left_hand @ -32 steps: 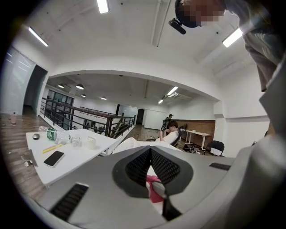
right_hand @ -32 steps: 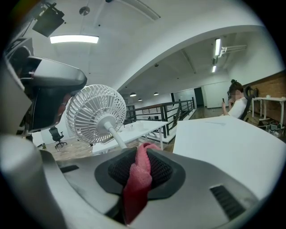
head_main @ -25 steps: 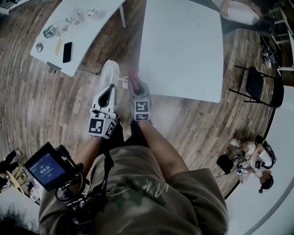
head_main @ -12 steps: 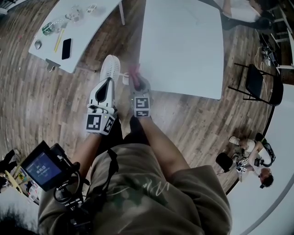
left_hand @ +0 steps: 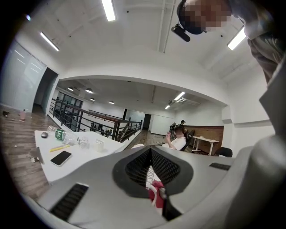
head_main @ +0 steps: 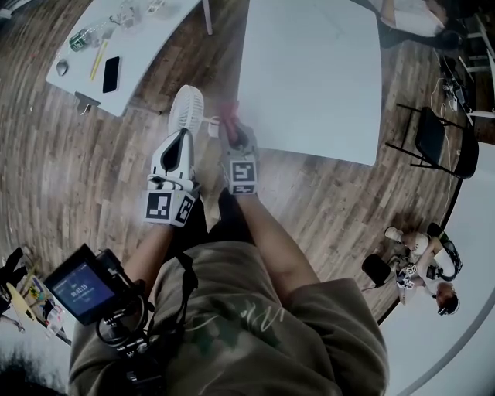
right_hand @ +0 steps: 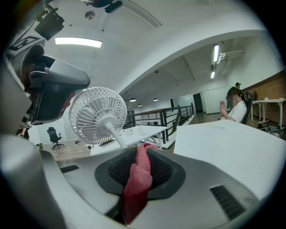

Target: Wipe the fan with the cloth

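**Fan held up over a wooden floor, pink cloth beside its stem**

The floor [head_main: 93,162] is brown wood plank, in an open office with strip lights [left_hand: 108,10] on a white ceiling and a black railing [left_hand: 85,117] further back. Two white tables stand on it: the large table [head_main: 309,77], bare, ahead of the person, and the smaller table [head_main: 147,46] off to the left. One black chair [head_main: 433,143] stands at the right edge; one seated person [head_main: 418,263] is on the floor at the lower right.

The smaller table bears one dark phone [head_main: 111,74], one yellow pencil [head_main: 99,60] and one bottle [head_main: 80,40] with a green label; a few clear items beside them are too small to tell.

There is one fan [head_main: 186,108], white, with a round wire guard and a stem running from its hub; it is up in the air over the floor, between the two tables and just ahead of both grippers. There is one cloth [head_main: 228,112], pink.

The left gripper [head_main: 184,138] has its jaws closed tight; its own view shows a sliver of the white guard in the slit between the pads, and the right gripper view shows its tip meeting the guard's rim, so it pinches the fan there. The right gripper [head_main: 232,131] is clamped on the cloth, the fold filling the gap between the pads; the cloth's end stands up past the tips, just beside the fan's stem; whether it touches the stem I cannot tell.
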Action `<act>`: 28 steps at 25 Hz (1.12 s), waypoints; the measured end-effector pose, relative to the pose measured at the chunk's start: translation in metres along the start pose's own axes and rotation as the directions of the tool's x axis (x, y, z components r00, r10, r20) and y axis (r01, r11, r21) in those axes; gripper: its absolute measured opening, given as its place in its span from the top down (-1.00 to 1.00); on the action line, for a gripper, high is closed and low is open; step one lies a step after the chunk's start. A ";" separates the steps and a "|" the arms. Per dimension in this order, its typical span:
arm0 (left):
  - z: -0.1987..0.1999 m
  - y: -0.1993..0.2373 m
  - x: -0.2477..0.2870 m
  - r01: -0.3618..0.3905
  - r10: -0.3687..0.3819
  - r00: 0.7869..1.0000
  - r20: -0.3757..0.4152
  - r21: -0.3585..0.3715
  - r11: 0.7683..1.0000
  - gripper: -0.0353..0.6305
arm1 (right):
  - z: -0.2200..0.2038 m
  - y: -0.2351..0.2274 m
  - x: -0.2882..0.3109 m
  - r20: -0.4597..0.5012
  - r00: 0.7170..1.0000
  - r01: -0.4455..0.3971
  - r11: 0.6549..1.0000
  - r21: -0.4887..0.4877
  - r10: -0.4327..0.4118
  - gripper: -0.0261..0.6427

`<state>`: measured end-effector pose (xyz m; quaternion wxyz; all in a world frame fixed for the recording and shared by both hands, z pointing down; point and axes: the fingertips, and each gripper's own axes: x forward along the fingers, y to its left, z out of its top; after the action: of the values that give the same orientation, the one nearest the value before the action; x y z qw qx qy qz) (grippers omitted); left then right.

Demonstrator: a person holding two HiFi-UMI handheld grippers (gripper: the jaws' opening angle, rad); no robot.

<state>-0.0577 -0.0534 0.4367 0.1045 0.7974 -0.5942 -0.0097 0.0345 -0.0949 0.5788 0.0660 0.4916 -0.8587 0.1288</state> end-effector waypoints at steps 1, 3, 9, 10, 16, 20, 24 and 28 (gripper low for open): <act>-0.001 0.000 0.000 -0.004 0.004 1.000 0.001 -0.003 1.000 0.83 | 0.000 0.000 0.000 0.003 1.000 0.002 1.000 0.001 -0.002 0.65; -0.002 0.001 -0.002 -0.011 0.011 1.000 0.001 -0.012 1.000 0.83 | 0.001 0.001 -0.001 0.008 1.000 0.006 1.000 0.000 -0.006 0.65; -0.003 0.005 -0.003 -0.012 0.012 1.000 0.005 -0.032 0.999 0.83 | 0.001 0.003 0.004 0.021 1.000 0.019 1.000 0.002 -0.019 0.65; -0.003 0.006 -0.004 -0.013 0.013 1.000 0.006 -0.034 0.999 0.83 | 0.001 0.004 0.005 0.023 1.000 0.020 1.000 0.001 -0.021 0.65; -0.008 0.003 -0.007 -0.013 0.013 1.000 0.002 -0.045 0.999 0.83 | -0.002 0.003 0.004 0.025 0.999 0.035 0.999 -0.002 -0.035 0.65; -0.008 0.005 -0.005 -0.015 0.015 1.000 0.003 -0.048 0.999 0.83 | -0.010 0.001 0.006 -0.004 0.999 0.046 0.999 -0.005 -0.046 0.65; -0.009 0.002 -0.006 -0.016 0.016 1.000 0.002 -0.050 0.999 0.83 | -0.014 -0.002 0.004 -0.010 0.999 0.046 0.999 -0.005 -0.046 0.65; -0.013 0.002 -0.006 -0.022 0.022 1.000 0.000 -0.043 0.999 0.83 | -0.016 -0.001 0.005 -0.002 0.999 0.042 0.999 0.003 -0.042 0.65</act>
<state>-0.0594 -0.0464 0.4493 0.1216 0.7885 -0.6025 -0.0218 0.0324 -0.0952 0.5952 0.0687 0.5095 -0.8480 0.1290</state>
